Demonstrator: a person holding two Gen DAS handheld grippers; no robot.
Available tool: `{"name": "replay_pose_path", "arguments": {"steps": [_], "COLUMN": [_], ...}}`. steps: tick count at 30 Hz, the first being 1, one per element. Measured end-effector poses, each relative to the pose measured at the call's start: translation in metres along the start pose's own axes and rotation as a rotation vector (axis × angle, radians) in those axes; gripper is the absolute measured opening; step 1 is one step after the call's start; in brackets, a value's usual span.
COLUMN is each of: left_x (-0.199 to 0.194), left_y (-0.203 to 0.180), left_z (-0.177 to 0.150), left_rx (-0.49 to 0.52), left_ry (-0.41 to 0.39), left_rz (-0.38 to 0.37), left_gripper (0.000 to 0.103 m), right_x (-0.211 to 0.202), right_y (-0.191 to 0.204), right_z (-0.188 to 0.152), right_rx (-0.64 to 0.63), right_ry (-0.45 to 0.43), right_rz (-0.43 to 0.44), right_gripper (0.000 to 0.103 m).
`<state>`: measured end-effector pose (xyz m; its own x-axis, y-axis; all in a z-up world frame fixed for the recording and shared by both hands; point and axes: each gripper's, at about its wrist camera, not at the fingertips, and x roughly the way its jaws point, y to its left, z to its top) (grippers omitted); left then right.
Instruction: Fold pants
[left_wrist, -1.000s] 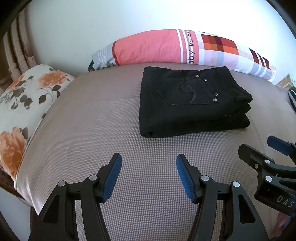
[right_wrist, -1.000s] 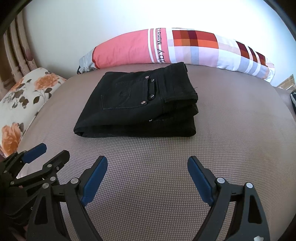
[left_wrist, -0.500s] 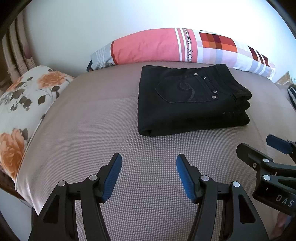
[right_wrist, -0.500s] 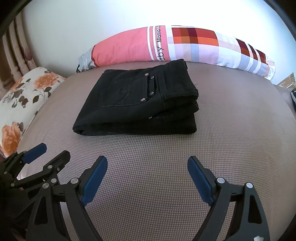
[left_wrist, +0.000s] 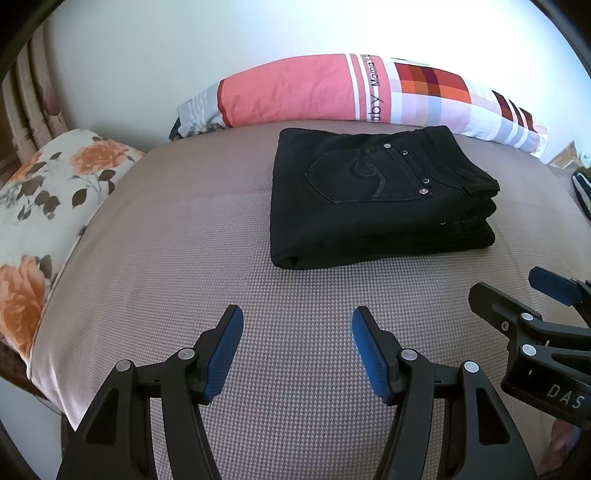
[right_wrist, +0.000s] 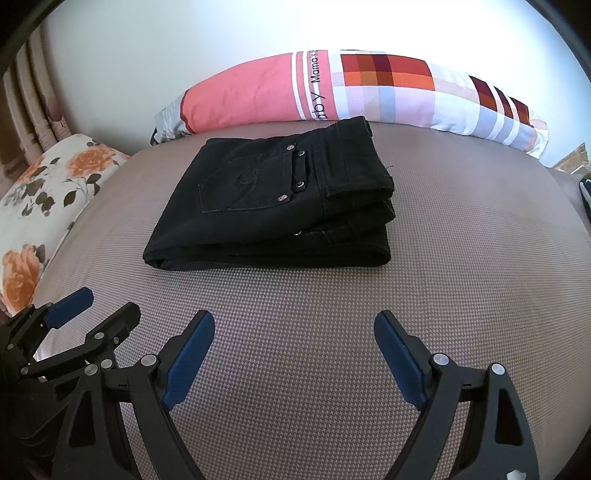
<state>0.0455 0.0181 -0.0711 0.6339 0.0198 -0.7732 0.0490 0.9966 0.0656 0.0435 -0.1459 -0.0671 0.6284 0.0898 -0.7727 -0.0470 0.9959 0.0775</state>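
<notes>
The black pants (left_wrist: 373, 199) lie folded in a compact stack on the grey-brown bed cover (left_wrist: 184, 229), back pocket up; they also show in the right wrist view (right_wrist: 273, 210). My left gripper (left_wrist: 297, 321) is open and empty, low over the cover, well in front of the pants. My right gripper (right_wrist: 293, 325) is open and empty, also in front of the pants. Each gripper shows in the other's view: the right one (left_wrist: 513, 288) at the right edge, the left one (right_wrist: 99, 306) at the left edge.
A long pink and checked pillow (left_wrist: 354, 92) lies along the white wall behind the pants (right_wrist: 332, 92). A floral pillow (left_wrist: 48, 199) lies at the left edge of the bed (right_wrist: 48, 199). The bed cover (right_wrist: 461, 258) stretches right of the pants.
Both views have shifted only slightly; the pants sit a touch lower and nearer in view. Both grippers stay open and the pants stay folded in place.
</notes>
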Motion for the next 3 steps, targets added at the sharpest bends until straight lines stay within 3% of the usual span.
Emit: {"name": "replay_pose_path", "arguments": {"steps": [3], "left_x": [0.0036], "left_y": [0.0028], "left_z": [0.0010], "left_rx": [-0.009], "left_ry": [0.020], "left_rz": [-0.011], "left_gripper": [0.067], "right_x": [0.0005], "right_y": [-0.0003], "right_z": [-0.0002], "right_rx": [0.003], "right_ry": [0.002], "right_rz": [-0.003], "right_gripper": [0.087]}}
